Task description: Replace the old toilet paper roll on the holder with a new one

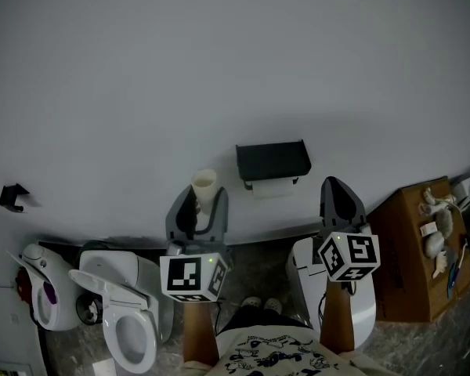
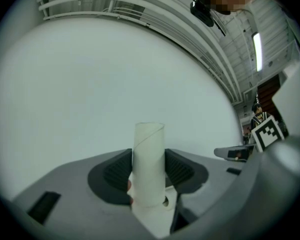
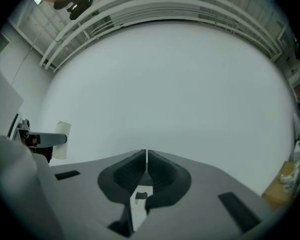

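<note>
Your left gripper has its jaws clamped on a bare cardboard tube; the tube stands upright between the ribbed pads, its open end rising well clear above them. Your right gripper has its jaws pressed together with only a hairline slit showing; nothing is held between them.

In the head view you hold both grippers up side by side, pointing at the pale wall. The black holder is fixed to that wall, between the two grippers and a little above them; a white roll shows just under its shelf. The tube's tip is near the holder's left end, apart from it.

Lower down, a white toilet with its seat raised stands on the floor at the left; a white bin stands behind your right gripper; a brown cardboard box sits at the right edge of the floor, against the wall.
</note>
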The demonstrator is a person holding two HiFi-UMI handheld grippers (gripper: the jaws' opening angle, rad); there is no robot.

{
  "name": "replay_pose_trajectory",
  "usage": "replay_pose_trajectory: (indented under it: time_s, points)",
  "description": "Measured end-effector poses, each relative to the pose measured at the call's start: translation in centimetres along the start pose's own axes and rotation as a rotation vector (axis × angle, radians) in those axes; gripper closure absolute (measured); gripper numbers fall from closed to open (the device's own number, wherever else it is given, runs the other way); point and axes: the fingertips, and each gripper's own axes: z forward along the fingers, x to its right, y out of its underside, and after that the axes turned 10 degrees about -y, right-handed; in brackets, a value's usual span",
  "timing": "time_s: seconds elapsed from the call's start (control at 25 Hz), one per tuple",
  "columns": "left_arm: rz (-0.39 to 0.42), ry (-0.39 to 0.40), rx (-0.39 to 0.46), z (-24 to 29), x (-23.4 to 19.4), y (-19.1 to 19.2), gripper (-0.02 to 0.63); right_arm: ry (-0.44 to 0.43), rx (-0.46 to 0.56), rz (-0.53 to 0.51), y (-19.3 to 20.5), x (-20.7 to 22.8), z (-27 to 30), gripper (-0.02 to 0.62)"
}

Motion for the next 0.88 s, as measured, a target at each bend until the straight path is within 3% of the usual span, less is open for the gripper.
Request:
replay_pose_trajectory:
  time_s: [0.88]
  points:
    - [-0.003,0.018,0.011,0.15,0.62,-0.48,0.403,0.007,-0.014,-0.004,0.01,0.21,-0.12,0.575]
